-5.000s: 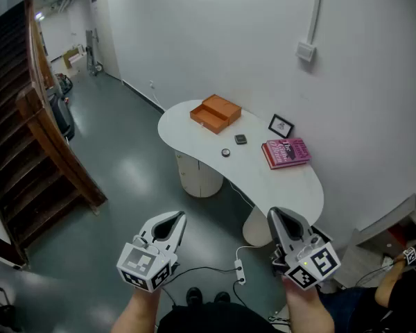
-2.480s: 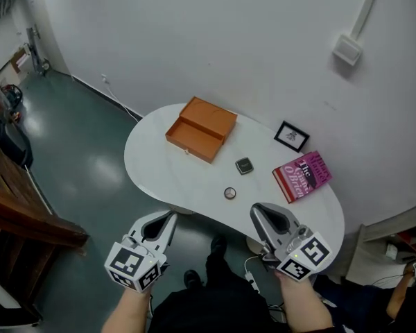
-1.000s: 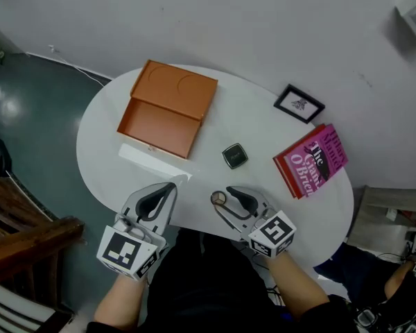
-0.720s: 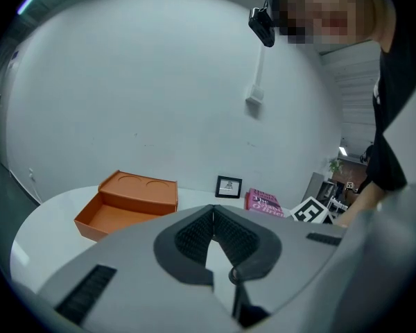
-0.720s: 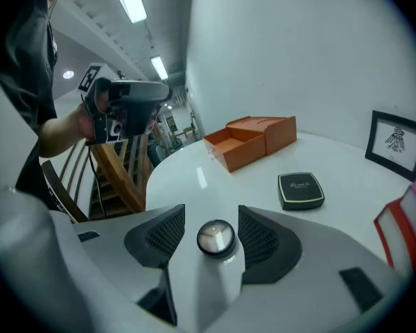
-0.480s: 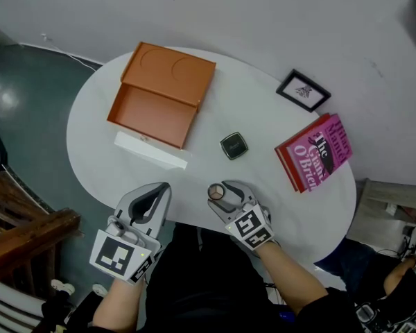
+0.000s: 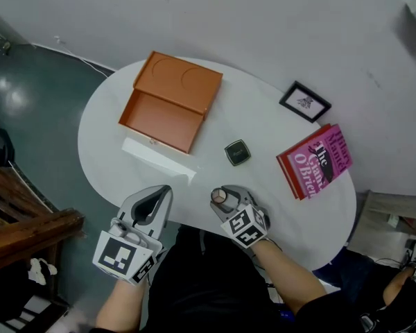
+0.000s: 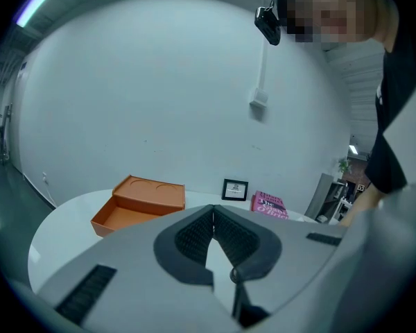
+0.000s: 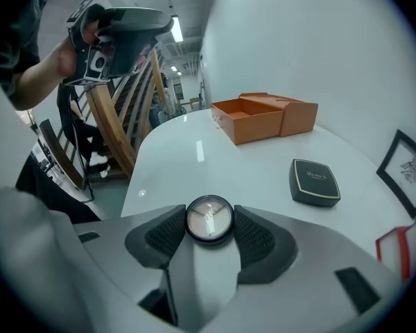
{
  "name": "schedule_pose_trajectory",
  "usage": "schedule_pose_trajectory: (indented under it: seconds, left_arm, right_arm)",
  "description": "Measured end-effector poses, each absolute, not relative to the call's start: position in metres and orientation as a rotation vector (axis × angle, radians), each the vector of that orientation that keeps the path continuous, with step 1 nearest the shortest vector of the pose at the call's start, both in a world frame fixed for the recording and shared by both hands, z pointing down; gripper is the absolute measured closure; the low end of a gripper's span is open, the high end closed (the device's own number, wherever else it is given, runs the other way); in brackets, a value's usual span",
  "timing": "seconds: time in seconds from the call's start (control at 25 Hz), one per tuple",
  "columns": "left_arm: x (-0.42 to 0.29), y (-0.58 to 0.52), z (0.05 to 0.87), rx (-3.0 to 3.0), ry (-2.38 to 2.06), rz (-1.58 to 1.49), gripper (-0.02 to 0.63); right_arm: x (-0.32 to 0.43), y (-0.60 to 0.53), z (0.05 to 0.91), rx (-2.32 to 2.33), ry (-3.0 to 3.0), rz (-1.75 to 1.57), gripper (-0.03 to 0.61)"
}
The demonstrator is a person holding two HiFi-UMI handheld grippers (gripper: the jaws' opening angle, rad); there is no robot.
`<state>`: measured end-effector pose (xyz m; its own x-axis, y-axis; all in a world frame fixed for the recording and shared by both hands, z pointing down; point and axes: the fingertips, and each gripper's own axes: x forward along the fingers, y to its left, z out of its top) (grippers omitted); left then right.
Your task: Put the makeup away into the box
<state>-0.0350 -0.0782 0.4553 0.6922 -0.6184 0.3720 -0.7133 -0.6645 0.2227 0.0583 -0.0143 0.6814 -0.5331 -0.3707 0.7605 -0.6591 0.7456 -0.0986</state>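
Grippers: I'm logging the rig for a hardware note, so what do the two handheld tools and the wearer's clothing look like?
Both the left gripper and right gripper are light grey shells with curved tongs lined by dark ribbed pads. Each carries a white cube printed with black square markers. No cables show. The person wears dark clothing; forearms are unsleeved.

Your left gripper (image 7: 159, 194) hovers near level, jaws together. Your right gripper (image 7: 223, 195) tilts down, its jaws just opened and straddling the round compact (image 9: 209, 220).
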Motion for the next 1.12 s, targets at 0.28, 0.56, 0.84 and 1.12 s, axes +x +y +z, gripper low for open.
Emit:
schedule_pose_trajectory:
  seconds: [0.28, 0.56, 0.84, 1.12]
  left_arm:
    - [-0.049, -0.079, 0.425, 2.563, -1.143, 0.355, 0.601]
    - [-0.065, -0.086, 0.391, 2.578, -1.288, 0.277, 0.601]
    - [-0.087, -0.103, 0.394, 2.567, -1.315, 0.252, 0.601]
    - [-0.125, -0.142, 0.394, 2.607, -1.258, 0.24, 0.601]
  right_arm:
    - [0.062, -0.024, 0.643, 0.76, -2.245, 0.442, 0.356]
    - [0.073, -0.052, 0.58, 0.786, -2.343, 0.373, 0.356]
    - [0.056, -0.093, 0.533, 0.796, -2.398, 0.314, 0.356]
    - [0.0, -0.157, 0.511, 0.81, -2.401, 0.285, 0.356]
